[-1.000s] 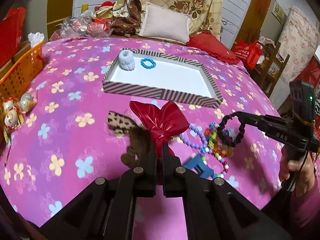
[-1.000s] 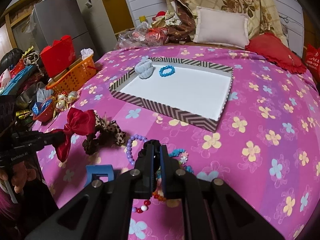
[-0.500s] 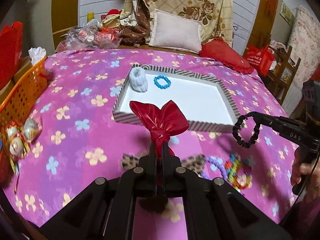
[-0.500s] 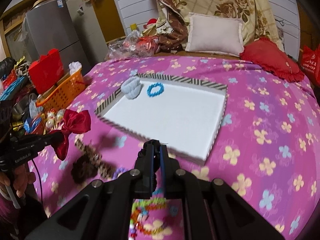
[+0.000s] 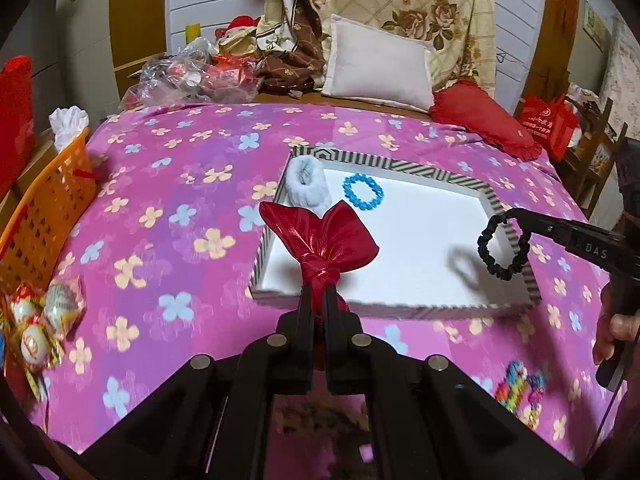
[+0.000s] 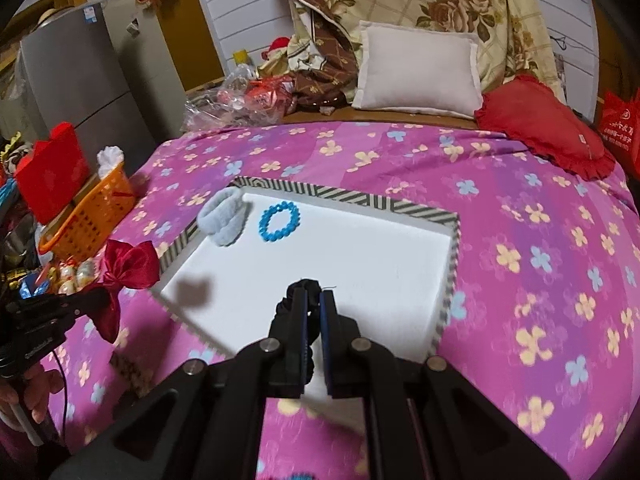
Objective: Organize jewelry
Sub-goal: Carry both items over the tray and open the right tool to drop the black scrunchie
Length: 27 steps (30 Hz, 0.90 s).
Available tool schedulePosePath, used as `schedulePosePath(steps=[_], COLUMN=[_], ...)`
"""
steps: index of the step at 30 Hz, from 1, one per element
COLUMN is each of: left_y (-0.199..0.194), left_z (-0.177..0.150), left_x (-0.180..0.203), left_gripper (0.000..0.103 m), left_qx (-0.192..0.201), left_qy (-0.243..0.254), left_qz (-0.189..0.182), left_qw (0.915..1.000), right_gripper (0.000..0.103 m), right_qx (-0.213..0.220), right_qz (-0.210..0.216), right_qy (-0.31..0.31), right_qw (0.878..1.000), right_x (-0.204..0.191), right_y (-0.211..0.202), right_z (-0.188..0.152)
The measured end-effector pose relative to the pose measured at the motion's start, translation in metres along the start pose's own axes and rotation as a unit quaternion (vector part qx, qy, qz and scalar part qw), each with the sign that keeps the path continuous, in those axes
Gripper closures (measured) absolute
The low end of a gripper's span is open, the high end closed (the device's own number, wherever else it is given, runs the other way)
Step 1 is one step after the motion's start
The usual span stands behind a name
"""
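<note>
Here, low in the frame, my left gripper has its jaws clenched on the knot of the red bow, held above the tray's near edge. My right gripper pinches the black scrunchie over the tray's right side. Farther up, the grey scrunchie and blue bracelet lie inside it.

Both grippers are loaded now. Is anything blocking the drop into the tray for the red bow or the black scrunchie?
Nothing visible does. The left gripper holds the red bow at the tray's near-left edge; the right gripper holds the black scrunchie over bare white floor. The fuzzy scrunchie and blue bracelet sit in the far-left corner.
</note>
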<state>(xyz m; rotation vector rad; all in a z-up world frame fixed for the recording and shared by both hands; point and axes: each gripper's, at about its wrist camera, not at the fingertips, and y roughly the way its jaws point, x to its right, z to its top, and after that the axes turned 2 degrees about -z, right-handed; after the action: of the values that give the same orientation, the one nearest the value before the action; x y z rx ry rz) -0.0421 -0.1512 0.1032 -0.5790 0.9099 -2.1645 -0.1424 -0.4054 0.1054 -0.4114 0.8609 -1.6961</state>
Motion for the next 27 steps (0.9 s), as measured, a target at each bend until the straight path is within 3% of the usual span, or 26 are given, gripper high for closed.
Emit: schedulePosePath(steps=[10,19,27], left_y=[0.056,0.096,0.115], left_z=[0.027,0.033,0.033], left_x=[-0.019,-0.026,-0.033], left_gripper=[0.103,0.103,0.103], left_qx=[-0.047,-0.076,-0.084], left_qy=[-0.021,-0.013,-0.019], left_qz=[-0.025,0.002,0.013], left_qw=[0.9984,0.9970,0.9962], right_gripper=[0.097,0.097,0.097], right_qx=[-0.028,-0.066,-0.067], right_qz=[0.003,-0.045,-0.071], right_qy=[0.019,0.029,0.027], right_qw=[0.999,0.996,0.995], right_x=[-0.001,0.007,0.002], right_y=[0.080,0.154,0.180], right_z=[0.036,0.064,0.071])
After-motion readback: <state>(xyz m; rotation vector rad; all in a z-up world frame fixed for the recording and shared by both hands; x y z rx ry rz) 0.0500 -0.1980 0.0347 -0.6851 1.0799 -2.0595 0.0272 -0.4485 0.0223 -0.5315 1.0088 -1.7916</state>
